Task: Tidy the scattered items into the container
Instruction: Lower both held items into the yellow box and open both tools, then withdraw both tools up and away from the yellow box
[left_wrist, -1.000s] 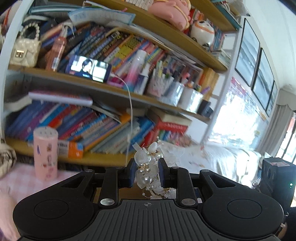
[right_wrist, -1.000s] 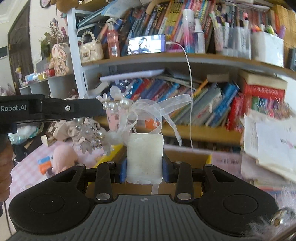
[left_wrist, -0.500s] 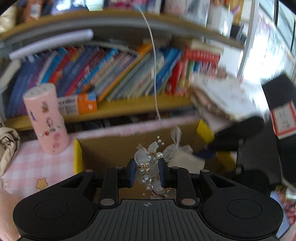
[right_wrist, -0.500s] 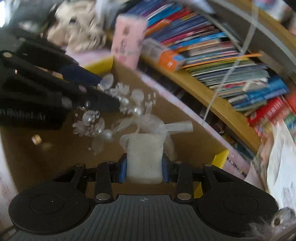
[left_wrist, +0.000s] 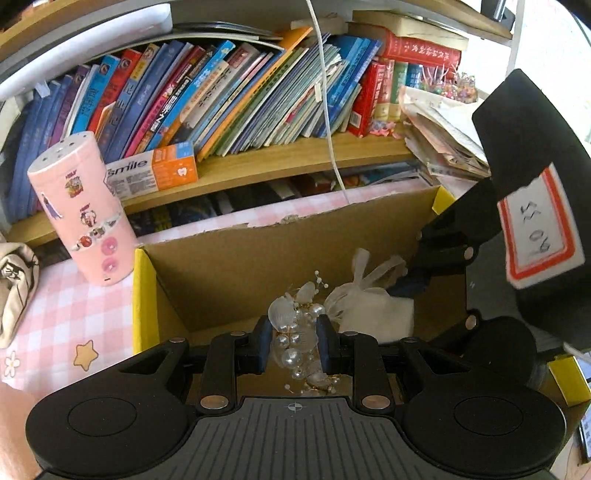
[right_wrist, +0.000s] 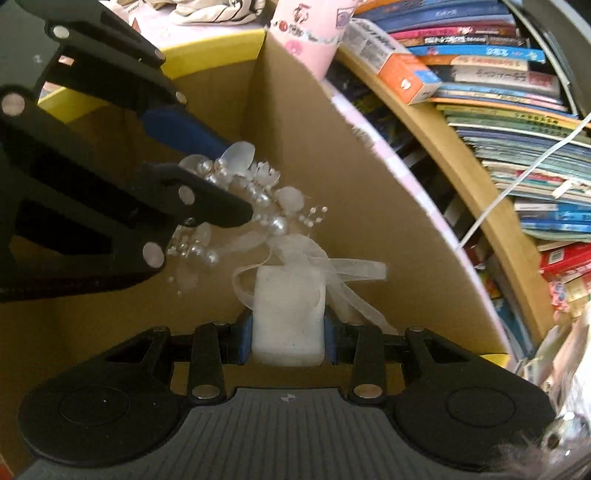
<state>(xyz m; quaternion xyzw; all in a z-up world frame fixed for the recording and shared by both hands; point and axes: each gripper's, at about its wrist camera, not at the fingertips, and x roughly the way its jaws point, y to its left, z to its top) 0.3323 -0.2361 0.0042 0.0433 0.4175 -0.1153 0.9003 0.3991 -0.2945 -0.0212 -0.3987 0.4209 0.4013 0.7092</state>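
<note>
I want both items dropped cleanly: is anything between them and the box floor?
Nothing visible. The left gripper holds the pearl ornament and the right gripper the white pouch, both already inside the cardboard box, with bare cardboard below. The two items hang close together, so the ribbon might snag the pearls.

Both cameras look steeply down, from close above, into the open cardboard box (left_wrist: 236, 280). The left wrist view faces the box's far wall with the bookshelf (left_wrist: 295, 158) straight beyond it. The right wrist view (right_wrist: 369, 206) is rolled, so the same bookshelf (right_wrist: 476, 192) runs down its right side. Both views share the box's inside, the pink canister (left_wrist: 83, 210) by the box's corner (right_wrist: 314, 26), and the shelf's books.
</note>
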